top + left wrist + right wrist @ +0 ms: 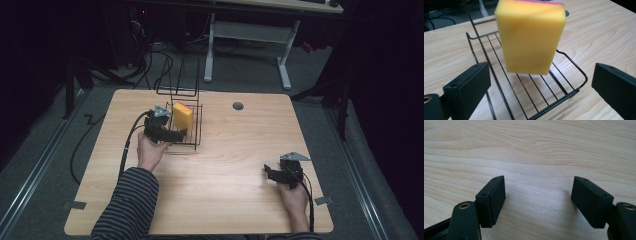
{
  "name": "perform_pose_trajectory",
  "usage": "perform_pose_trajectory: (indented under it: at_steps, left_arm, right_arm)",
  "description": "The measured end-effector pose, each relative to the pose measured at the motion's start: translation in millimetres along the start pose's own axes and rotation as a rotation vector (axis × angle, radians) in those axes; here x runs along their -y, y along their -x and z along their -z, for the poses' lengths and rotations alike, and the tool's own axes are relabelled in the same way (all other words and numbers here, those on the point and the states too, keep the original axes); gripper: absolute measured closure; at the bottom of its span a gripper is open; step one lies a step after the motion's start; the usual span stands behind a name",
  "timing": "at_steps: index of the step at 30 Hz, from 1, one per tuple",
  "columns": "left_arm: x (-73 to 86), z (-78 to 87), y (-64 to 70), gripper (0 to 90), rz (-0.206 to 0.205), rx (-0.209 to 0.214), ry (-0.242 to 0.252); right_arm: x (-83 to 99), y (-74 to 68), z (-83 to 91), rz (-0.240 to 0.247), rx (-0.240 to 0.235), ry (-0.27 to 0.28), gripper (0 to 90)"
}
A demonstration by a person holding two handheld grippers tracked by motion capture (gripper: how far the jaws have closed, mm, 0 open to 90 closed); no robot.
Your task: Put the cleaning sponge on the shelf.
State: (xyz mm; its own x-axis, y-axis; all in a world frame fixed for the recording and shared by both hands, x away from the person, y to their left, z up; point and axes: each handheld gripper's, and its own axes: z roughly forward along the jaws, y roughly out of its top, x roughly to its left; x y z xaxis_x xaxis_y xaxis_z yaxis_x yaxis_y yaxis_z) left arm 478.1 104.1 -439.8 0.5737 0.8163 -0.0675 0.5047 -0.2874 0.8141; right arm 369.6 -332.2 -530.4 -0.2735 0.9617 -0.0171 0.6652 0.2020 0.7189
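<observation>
1. Yellow sponge (530, 37) stood upright in the black wire rack (571, 91) on the desk (235, 150).
2. Left tongs (176, 135), wide open and empty, faced it at the rack's near edge.
3. Right tongs (270, 172) lay well apart, open, empty.

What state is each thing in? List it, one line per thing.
sponge: yellow, standing upright on end in the rack, not gripped.
wire rack: upright on the table, holding the sponge.
left hand-held gripper: open, jaws wide apart at the rack's near end, short of the sponge.
right hand-held gripper: open, empty, low over bare table.
table: wooden, carrying the rack.
</observation>
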Motion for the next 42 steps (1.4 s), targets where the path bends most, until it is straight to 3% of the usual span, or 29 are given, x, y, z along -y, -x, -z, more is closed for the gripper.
perform_pose_trajectory:
  at_steps: [16,42]
  left_arm:
    - [7.6,51.0,-14.7,6.6,0.028,-0.013,0.078]
    - [23.3,102.2,-31.3,8.4,0.073,-0.056,0.120]
  right_arm:
    - [0.0,-0.1,0.0,0.000,0.000,0.000,27.8]
    - [0.1,-0.1,0.0,0.003,0.001,0.002,27.9]
